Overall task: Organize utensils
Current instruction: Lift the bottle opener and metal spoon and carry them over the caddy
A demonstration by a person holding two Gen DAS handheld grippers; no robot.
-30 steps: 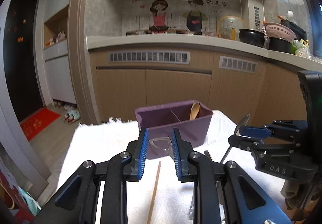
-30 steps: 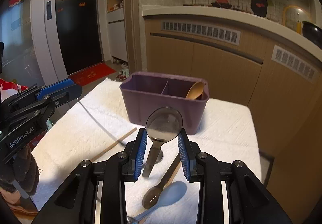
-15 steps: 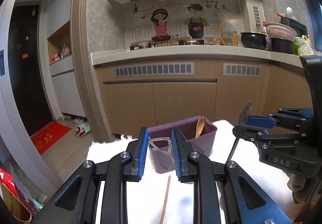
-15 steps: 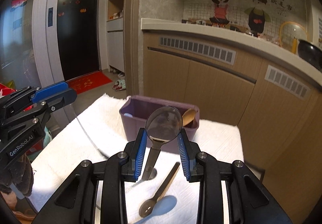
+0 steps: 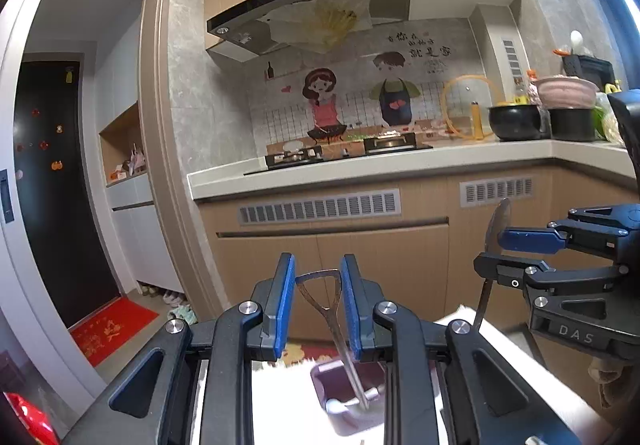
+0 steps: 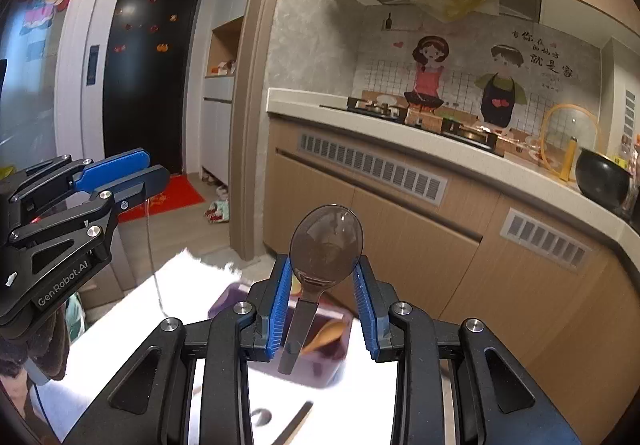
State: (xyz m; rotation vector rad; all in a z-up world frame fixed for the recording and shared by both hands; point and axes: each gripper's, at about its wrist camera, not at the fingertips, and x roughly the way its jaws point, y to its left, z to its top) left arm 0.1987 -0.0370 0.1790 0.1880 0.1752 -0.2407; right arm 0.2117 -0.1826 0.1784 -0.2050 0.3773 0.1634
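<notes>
Left gripper (image 5: 317, 307) pinches a metal utensil handle (image 5: 320, 295); right gripper (image 6: 322, 303) pinches a spoon (image 6: 326, 241) below its bowl, both handles hanging toward the purple organizer (image 6: 320, 363), likely for dropping in.

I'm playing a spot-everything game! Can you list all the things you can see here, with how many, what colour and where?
metal spoon: one, shiny grey, bowl up between the right jaws
thin metal utensil: one, silver, looped end up between the left jaws
purple bin: one, purple, on the white cloth below both grippers
wooden spoon: one, tan, inside the bin
white cloth: one, white, under the bin
cabinets: tan, under the counter
range hood: one, dark, above the stove
cartoon wall sticker: two figures, on the tiles
black pot: one, on the counter, right
red mat: one, by the dark door
left gripper: black with blue pads
right gripper: black with blue pads
</notes>
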